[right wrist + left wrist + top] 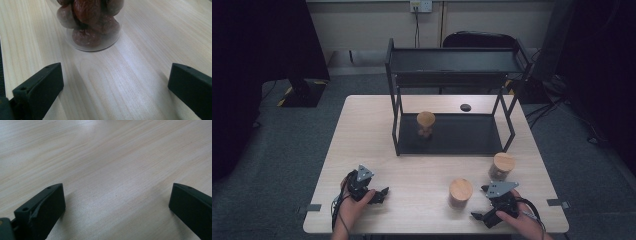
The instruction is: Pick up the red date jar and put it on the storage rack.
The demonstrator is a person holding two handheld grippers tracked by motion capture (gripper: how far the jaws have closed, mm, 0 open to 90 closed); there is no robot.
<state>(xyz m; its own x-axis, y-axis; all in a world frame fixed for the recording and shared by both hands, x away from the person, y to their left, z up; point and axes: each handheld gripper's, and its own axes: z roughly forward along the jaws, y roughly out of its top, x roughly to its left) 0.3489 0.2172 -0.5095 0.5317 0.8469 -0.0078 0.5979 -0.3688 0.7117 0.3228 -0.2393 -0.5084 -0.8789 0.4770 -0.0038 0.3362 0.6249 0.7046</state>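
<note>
From the high view, three wood-lidded jars are seen: one on the rack's lower shelf at 12 o'clock, two on the table at 4 o'clock.

In the left gripper view, jaws are held wide apart over bare wood.

In the right gripper view, jaws are spread, empty; the near jar at 11 o'clock could be toppled by an off-centre approach

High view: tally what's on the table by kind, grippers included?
Jars with wooden lids: 3 (in the rack, front centre, front right)
Black two-tier rack: 1
Small black disc: 1
Grippers: 2 (left, right), both open
Total: 7
</note>
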